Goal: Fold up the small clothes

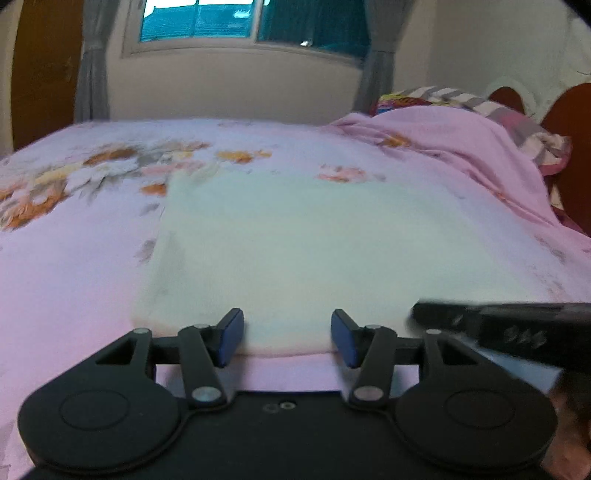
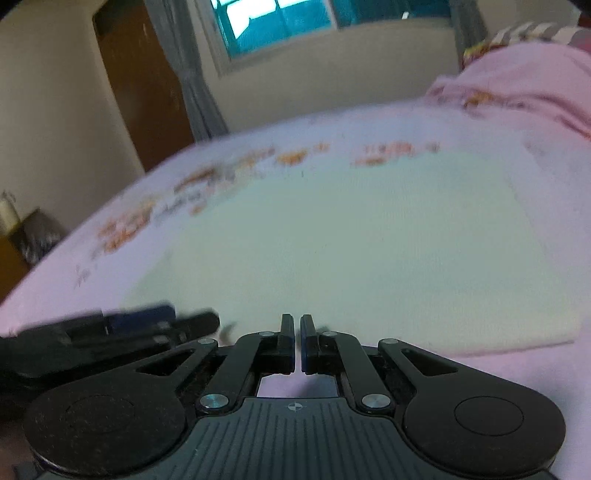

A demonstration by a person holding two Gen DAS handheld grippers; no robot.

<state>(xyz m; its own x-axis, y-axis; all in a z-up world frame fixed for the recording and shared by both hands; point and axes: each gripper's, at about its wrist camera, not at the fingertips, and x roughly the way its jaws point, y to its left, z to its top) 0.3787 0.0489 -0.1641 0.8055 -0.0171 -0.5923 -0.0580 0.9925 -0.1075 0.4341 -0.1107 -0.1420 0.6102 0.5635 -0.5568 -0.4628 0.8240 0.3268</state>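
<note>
A pale mint-white cloth (image 1: 295, 254) lies flat on the pink floral bedsheet (image 1: 74, 258). It also shows in the right wrist view (image 2: 351, 251). My left gripper (image 1: 287, 338) is open, its blue pads apart at the cloth's near edge. My right gripper (image 2: 297, 341) has its jaws nearly together at the cloth's near edge; whether cloth is pinched between them is not visible. The right gripper shows as a dark blurred bar (image 1: 517, 328) at the right of the left wrist view. The left gripper (image 2: 122, 325) appears blurred at the left of the right wrist view.
A heap of pink bedding (image 1: 461, 147) with a striped blanket (image 1: 480, 103) lies at the far right of the bed. A window (image 1: 243, 22), grey curtains (image 1: 92, 62) and a brown door (image 2: 140, 81) are behind the bed.
</note>
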